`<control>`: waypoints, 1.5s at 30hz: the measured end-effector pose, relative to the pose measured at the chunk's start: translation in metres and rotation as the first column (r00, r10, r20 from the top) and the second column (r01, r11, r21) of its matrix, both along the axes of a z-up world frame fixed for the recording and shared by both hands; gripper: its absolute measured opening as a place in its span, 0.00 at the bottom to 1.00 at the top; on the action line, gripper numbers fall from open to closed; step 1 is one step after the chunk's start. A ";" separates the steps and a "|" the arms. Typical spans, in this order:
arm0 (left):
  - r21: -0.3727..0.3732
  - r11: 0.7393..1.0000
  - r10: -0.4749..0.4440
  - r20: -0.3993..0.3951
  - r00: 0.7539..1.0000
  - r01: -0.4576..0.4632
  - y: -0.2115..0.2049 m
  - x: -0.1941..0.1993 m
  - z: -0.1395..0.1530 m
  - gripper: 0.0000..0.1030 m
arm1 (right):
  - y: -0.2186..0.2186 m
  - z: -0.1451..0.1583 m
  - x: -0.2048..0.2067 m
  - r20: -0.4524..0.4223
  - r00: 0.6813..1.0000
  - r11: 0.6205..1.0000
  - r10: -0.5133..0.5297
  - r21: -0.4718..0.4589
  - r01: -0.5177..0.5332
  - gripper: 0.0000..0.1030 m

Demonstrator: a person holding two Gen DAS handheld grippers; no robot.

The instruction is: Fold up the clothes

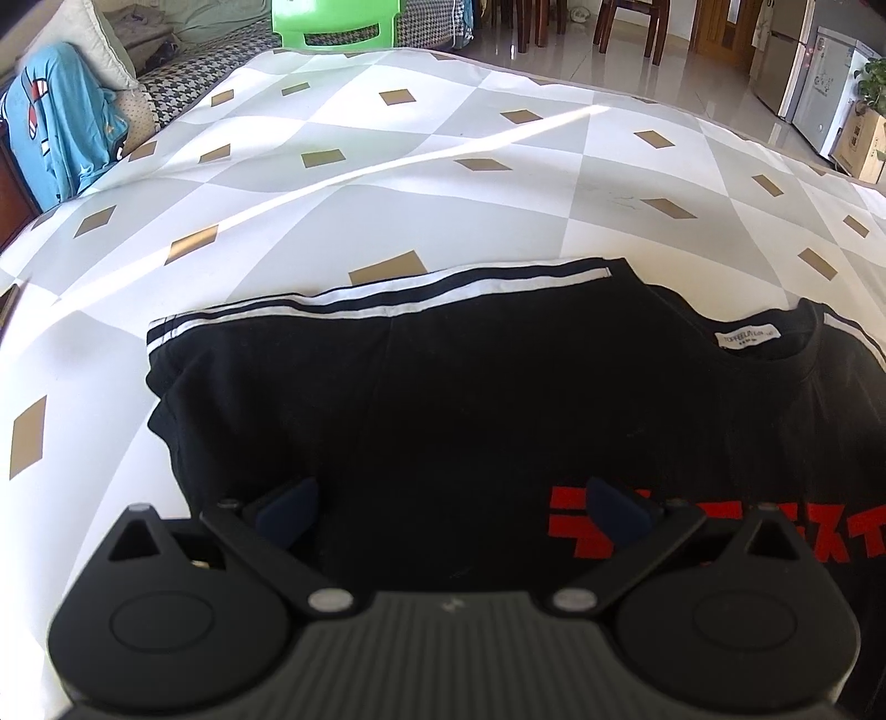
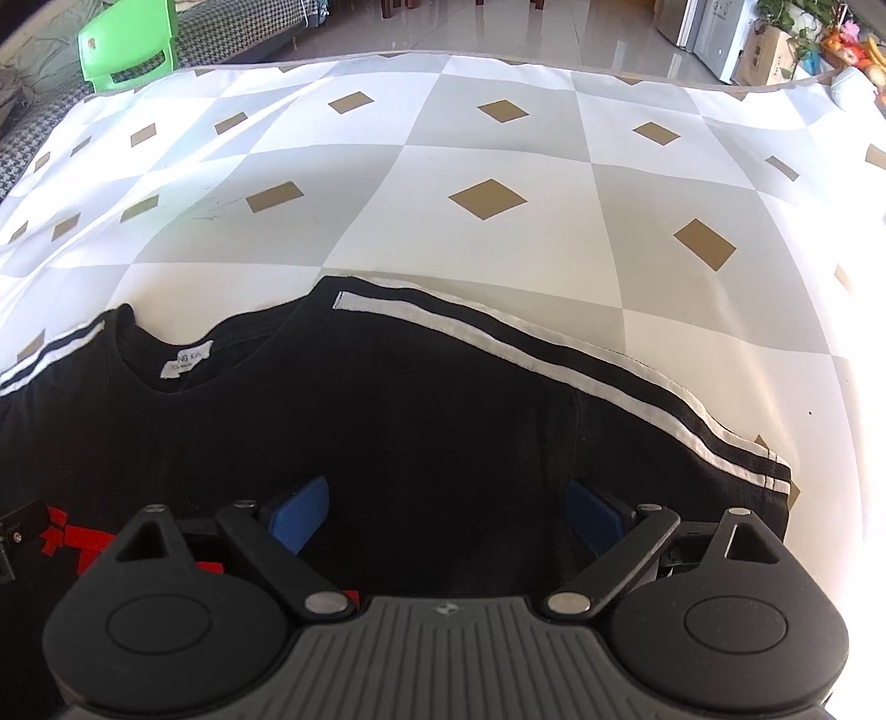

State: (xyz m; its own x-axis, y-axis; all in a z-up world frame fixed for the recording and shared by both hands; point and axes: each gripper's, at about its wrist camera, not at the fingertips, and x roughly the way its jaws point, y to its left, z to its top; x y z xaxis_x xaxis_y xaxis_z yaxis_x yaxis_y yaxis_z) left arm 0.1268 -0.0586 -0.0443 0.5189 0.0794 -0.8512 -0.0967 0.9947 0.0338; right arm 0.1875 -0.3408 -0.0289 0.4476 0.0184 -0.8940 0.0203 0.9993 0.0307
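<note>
A black T-shirt (image 1: 454, 399) with white shoulder stripes and red print lies flat on the checked cloth, both sleeves folded in over the body. Its collar with a white label (image 1: 747, 339) sits at the right of the left wrist view and at the left of the right wrist view. My left gripper (image 1: 451, 512) hovers over the shirt's left half, jaws wide apart, nothing between the blue pads. My right gripper (image 2: 448, 520) is above the shirt (image 2: 443, 421) on its right half, by the folded striped sleeve (image 2: 554, 360), open, with only flat cloth below the pads.
The white, grey and gold checked cloth (image 1: 387, 183) stretches far beyond the shirt. A green plastic chair (image 1: 332, 25) stands past the far edge, a blue garment (image 1: 61, 138) hangs at the far left, and a white appliance and cardboard box (image 2: 769, 47) stand at the back right.
</note>
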 end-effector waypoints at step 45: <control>-0.001 0.978 -0.208 -0.041 0.977 0.208 -0.049 -0.041 -0.011 1.00 | -0.073 -0.006 -0.023 0.069 0.989 0.962 -0.132 -0.233 0.145 0.24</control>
State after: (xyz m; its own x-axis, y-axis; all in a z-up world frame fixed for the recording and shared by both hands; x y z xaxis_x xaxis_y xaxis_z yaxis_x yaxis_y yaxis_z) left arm 0.0857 -0.1077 -0.0554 0.4891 -0.0237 -0.8719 0.1137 0.9928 0.0367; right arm 0.1650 -0.4142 -0.0353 0.4773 -0.2560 -0.8406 0.1635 0.9658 -0.2013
